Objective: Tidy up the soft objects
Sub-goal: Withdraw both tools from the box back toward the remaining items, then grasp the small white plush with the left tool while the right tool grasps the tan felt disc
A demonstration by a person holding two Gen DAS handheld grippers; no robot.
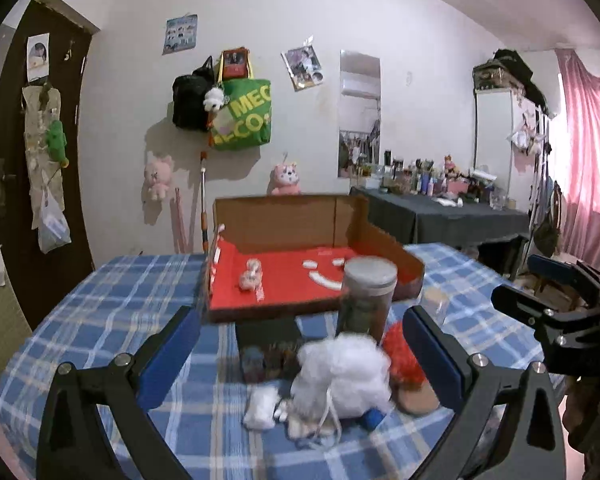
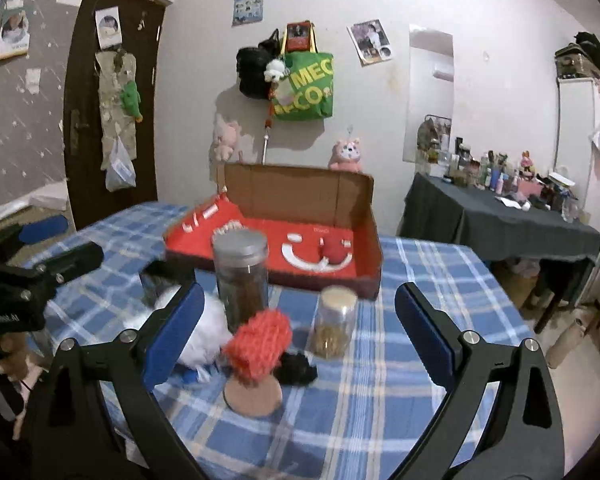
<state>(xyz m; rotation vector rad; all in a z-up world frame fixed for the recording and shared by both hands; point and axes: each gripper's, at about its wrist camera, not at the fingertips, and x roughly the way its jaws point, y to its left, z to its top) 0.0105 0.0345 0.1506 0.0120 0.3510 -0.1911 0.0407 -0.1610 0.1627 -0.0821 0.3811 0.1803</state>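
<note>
A white plush toy (image 1: 340,376) lies on the blue plaid tablecloth (image 1: 100,320), ahead of my left gripper (image 1: 304,344), which is open and touches nothing. Beside the plush is a red knitted piece (image 2: 260,340) on a brown disc (image 2: 254,396), with a black fuzzy item (image 2: 296,368) against it. My right gripper (image 2: 300,328) is open around them with its pads clear of them. Behind stands an open cardboard box with a red lining (image 2: 284,236). It holds a small pale plush (image 1: 252,276) and a red ball (image 2: 332,252).
A tall grey-lidded jar (image 2: 242,276) and a small clear jar (image 2: 334,322) stand between the soft items and the box. A dark box (image 1: 268,340) sits near the plush. A dark-clothed side table with bottles (image 2: 500,216) is at the right.
</note>
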